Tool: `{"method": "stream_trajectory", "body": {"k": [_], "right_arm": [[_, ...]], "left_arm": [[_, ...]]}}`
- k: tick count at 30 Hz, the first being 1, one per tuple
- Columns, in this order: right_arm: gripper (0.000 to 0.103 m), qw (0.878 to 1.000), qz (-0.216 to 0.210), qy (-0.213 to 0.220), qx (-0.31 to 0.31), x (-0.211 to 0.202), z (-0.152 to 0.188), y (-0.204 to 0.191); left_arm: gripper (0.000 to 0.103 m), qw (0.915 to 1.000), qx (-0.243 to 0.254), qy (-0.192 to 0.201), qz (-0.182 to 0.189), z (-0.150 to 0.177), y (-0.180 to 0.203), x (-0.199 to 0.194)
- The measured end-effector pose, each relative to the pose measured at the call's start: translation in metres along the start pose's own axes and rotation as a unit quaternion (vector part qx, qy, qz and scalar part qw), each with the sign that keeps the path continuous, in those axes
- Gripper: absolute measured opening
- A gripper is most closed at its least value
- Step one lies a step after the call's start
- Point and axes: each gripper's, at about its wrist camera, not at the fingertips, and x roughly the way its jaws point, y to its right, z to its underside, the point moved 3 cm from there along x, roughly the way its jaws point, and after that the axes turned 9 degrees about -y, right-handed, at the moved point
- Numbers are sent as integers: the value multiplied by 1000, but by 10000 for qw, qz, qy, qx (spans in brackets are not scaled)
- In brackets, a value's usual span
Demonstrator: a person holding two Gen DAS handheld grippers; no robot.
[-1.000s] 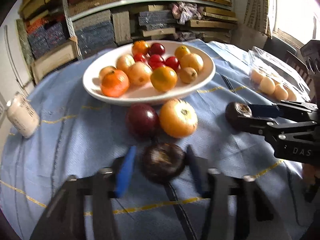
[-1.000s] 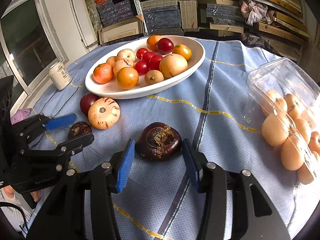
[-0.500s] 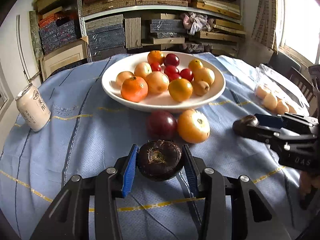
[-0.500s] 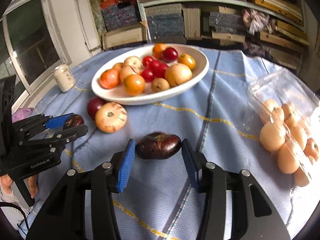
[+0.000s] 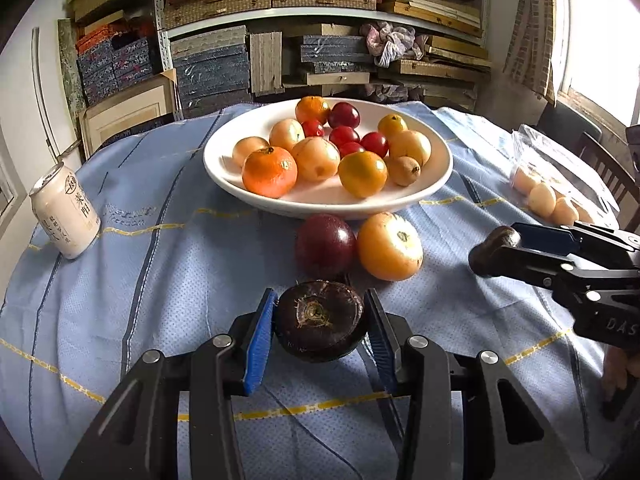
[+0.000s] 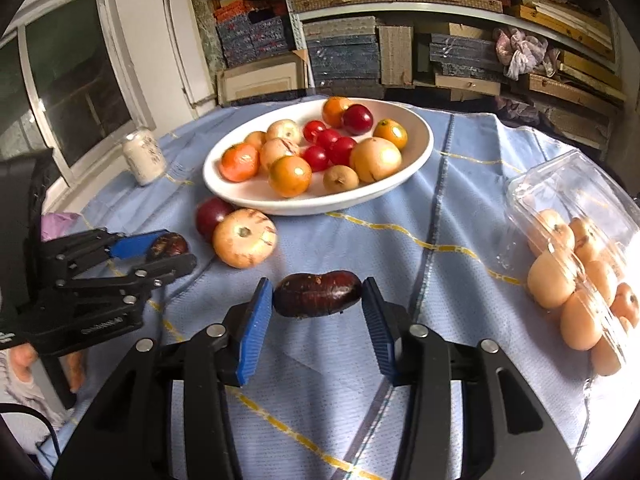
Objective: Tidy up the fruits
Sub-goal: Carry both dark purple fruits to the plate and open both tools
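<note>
**Q:** What are your two tongs doing?

**A:** My left gripper is clenched on a dark water chestnut, both blue pads pressed against its sides, stem scar facing me. It hangs above the blue tablecloth on the near side. My right gripper has a second dark chestnut lying sideways between its pads; the jaws are closing, and both pads already touch its ends, so it is gripped.

**Q:** Where is the rest of the fruit?

**A:** A white bowl sits farther back at the centre of the table, filled with oranges, yellow fruits and small red ones. Just in front of the bowl, on the cloth, lie a dark red plum and, touching it on its right, a yellow striped fruit. Far right, a clear plastic box holds pale tan fruits. A drink can stands at the far left.
</note>
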Motion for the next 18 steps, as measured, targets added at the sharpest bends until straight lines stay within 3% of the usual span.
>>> {"method": "stream_trajectory", "body": {"k": [7,13,14,15,18], "right_arm": [[44,9999,-86,109,100,-8,-3,1],[43,9982,-304,401,331,-25,-27,6],[38,9978,-343,427,384,-26,-34,8],[22,9972,-386,452,446,-26,-43,12],[20,9953,-497,488,675,-22,-72,24]], "left_arm": [[45,9998,-161,38,134,-5,-6,-5],[45,9988,-357,52,320,-38,-18,-8],[45,9987,-364,33,366,-45,-18,-7],[45,9985,-372,22,401,-51,-18,-5],[45,9983,-360,26,467,-72,-12,1]]}}
